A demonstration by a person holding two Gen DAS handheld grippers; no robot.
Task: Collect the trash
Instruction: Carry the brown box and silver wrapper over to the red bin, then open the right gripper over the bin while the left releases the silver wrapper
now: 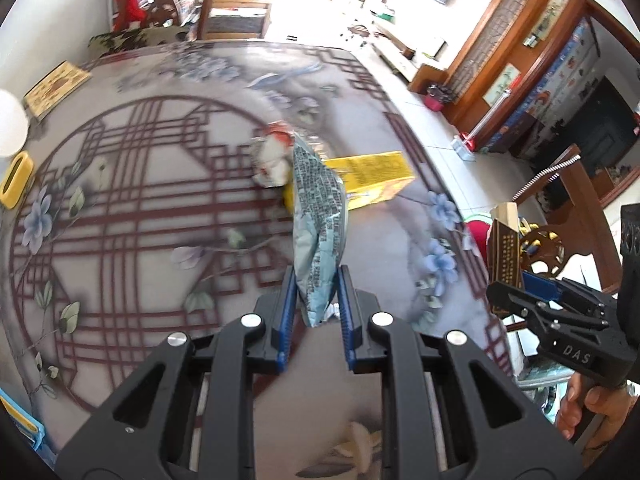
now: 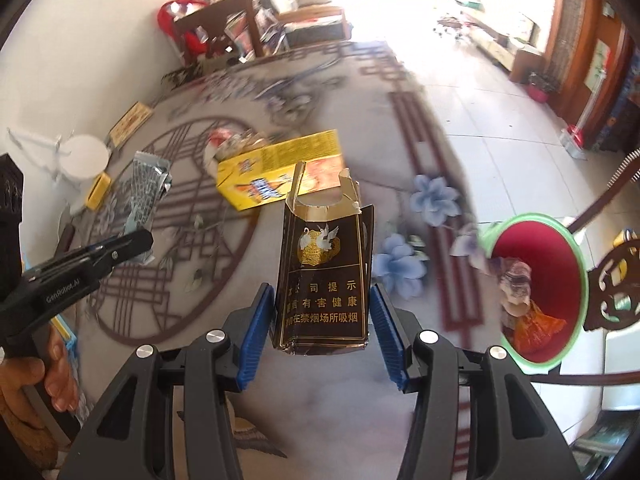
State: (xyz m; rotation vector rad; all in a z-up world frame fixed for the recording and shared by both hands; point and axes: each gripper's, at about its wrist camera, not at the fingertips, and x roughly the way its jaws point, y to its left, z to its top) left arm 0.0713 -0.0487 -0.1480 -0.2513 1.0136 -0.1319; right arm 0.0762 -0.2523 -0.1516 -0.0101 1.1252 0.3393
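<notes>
The blue-grey snack wrapper (image 1: 318, 216) hangs upright above the middle of the desk (image 1: 140, 200), pinched at its lower end between the blue fingers (image 1: 286, 312) of the left gripper (image 1: 316, 300), which are clamped tight on it. The black cigarette pack (image 2: 324, 276), its top torn open, stands upright between the fingers (image 2: 254, 336) of the right gripper (image 2: 322, 332); they sit partly closed against the pack's two sides and carry it clear of the desk, near the right edge. A hand (image 2: 36, 368) grips the left gripper's handle.

On the desk behind both lie a yellow box (image 2: 276, 172) on its side and, touching its far left end, a crumpled red-and-white wrapper (image 2: 224, 144). Along the left edge sit a white cup (image 2: 84, 156) and a small yellow holder (image 2: 98, 190). Beyond the right edge, on the floor, stands a red bin (image 2: 556, 256) with a green rim, with crumpled trash inside.
</notes>
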